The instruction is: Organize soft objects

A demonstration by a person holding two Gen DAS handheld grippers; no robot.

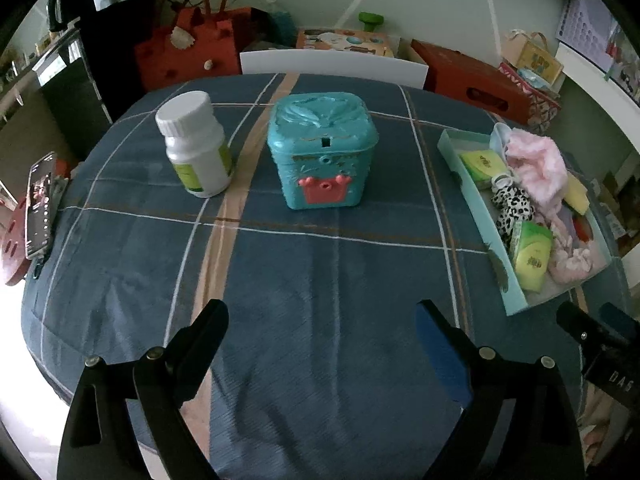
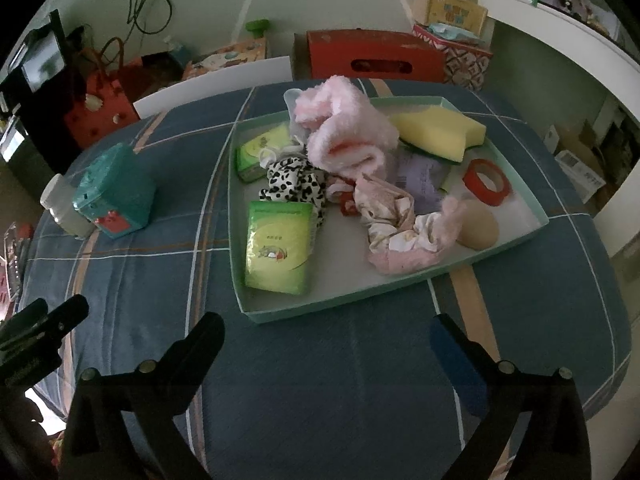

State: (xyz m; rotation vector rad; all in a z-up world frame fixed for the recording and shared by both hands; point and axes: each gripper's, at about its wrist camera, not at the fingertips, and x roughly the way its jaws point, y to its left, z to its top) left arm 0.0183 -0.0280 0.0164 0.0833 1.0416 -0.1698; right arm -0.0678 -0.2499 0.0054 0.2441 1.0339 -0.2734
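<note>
In the teal tray (image 2: 516, 196) I count two green tissue packs (image 2: 278, 254), one fluffy pink cloth (image 2: 348, 132), one yellow sponge (image 2: 438, 130), one red tape roll (image 2: 487, 182) and one spotted cloth (image 2: 294, 184). Left of the tray: one teal box (image 1: 322, 152), one white bottle (image 1: 196, 144).

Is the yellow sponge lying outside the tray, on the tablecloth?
No, the yellow sponge lies inside the tray, at its far side beside the pink fluffy cloth.
</note>
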